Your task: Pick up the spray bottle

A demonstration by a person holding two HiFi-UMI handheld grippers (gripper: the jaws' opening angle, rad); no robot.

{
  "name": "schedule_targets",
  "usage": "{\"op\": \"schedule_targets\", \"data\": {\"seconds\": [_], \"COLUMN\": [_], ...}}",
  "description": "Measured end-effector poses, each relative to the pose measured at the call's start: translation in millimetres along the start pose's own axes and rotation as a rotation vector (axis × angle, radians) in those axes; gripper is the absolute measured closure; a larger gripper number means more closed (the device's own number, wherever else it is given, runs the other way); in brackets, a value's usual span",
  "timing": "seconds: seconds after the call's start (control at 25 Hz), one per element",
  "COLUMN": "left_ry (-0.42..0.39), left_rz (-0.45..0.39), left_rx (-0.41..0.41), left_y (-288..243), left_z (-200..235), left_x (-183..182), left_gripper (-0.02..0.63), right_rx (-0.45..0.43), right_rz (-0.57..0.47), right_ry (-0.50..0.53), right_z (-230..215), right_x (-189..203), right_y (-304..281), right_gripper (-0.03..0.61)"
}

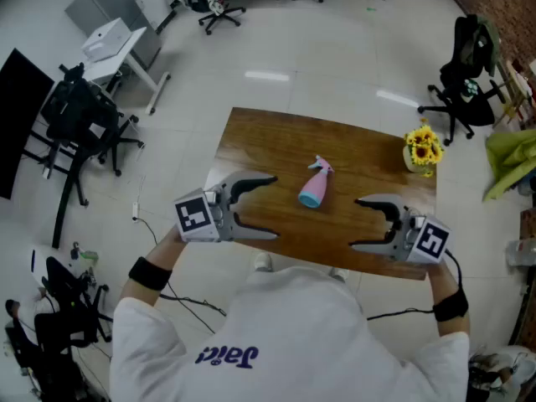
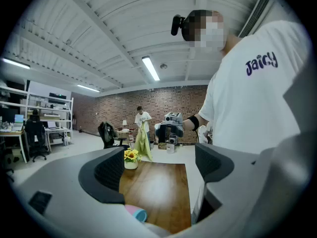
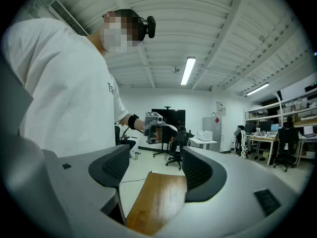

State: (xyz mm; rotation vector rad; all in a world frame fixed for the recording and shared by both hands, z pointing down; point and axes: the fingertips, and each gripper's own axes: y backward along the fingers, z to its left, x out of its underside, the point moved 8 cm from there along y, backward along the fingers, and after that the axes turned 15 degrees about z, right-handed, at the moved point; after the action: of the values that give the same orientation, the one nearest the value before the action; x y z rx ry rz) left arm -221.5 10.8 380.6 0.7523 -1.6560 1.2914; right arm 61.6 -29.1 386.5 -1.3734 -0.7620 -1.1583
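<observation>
Sunflowers (image 1: pixel 423 146) well apart from spray bottle (image 1: pixel 314 188)

I count one spray bottle (image 1: pixel 314 187) mid-frame, one sunflower pot (image 1: pixel 419 151) to its right, and one wooden table (image 1: pixel 360 157). I have two grippers: left gripper (image 1: pixel 274 207), right gripper (image 1: pixel 355 223).

Wooden table (image 1: pixel 352 153); spray bottle (image 1: pixel 314 186), sunflower pot (image 1: pixel 421 151)

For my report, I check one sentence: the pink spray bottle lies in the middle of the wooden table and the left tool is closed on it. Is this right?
Not quite. The spray bottle lies there, but the left tool is open and empty, apart from it; the left gripper view shows this.
</observation>
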Motion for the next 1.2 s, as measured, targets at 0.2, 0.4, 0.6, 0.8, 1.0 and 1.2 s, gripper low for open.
{"op": "schedule_targets", "data": {"seconds": [0.2,0.4,0.6,0.8,1.0,1.2], "left_ry": [0.055,0.119,0.184,0.251,0.297,0.330], "left_rz": [0.034,0.066,0.089,0.120,0.166,0.241], "left_rx": [-0.044,-0.071,-0.078,-0.106,-0.134,-0.127], "left_y": [-12,-32,-54,-83,-117,-157], "left_z": [5,9,18,29,44,58], "left_x": [17,40,60,66,68,77], "left_gripper": [0.155,0.155,0.155,0.155,0.155,0.155], "right_rx": [0.008,0.030,0.056,0.097,0.166,0.255], "right_rz": [0.030,0.131,0.239,0.272,0.306,0.320], "right_ry": [0.028,0.044,0.000,-0.017,-0.012,-0.045], "right_z": [-19,-27,-33,-36,-37,-35], "right_x": [10,19,34,41,44,54], "right_y": [-1,-2,1,10,26,45], "right_gripper": [0.232,0.232,0.232,0.233,0.233,0.232]}}
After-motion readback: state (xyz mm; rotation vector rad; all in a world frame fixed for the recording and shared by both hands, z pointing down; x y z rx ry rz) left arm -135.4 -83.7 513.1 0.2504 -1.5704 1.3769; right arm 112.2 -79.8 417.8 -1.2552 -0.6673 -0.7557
